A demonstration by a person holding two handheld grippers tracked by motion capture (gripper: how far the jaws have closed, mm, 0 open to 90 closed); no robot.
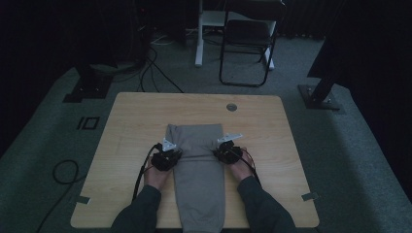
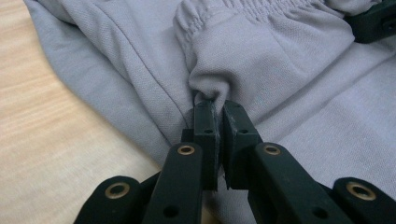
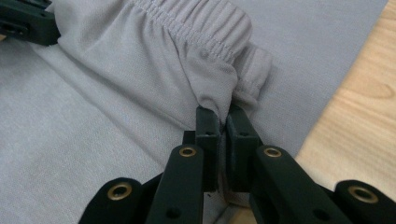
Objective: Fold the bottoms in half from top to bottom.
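Observation:
Grey trousers (image 1: 199, 170) lie lengthwise down the middle of the wooden table (image 1: 131, 121), with the far part folded back toward the person. My left gripper (image 1: 166, 156) is shut on the elastic waistband (image 2: 243, 14) at the fold's left corner, where grey cloth (image 2: 233, 70) bunches between the jaws. At the right corner my right gripper (image 1: 227, 151) is shut on the same waistband (image 3: 196, 28). The left gripper view shows its jaws (image 2: 218, 109) pinching the fabric; the right gripper view shows its own (image 3: 223, 116) doing the same. The other gripper's black tip (image 2: 373, 21) pokes in at top right.
A round grommet hole (image 1: 231, 107) sits near the table's far edge. Bare wood lies to both sides of the trousers. A folding chair (image 1: 248, 39) and cables (image 1: 155, 73) are on the carpet beyond the table. The trousers hang over the near edge.

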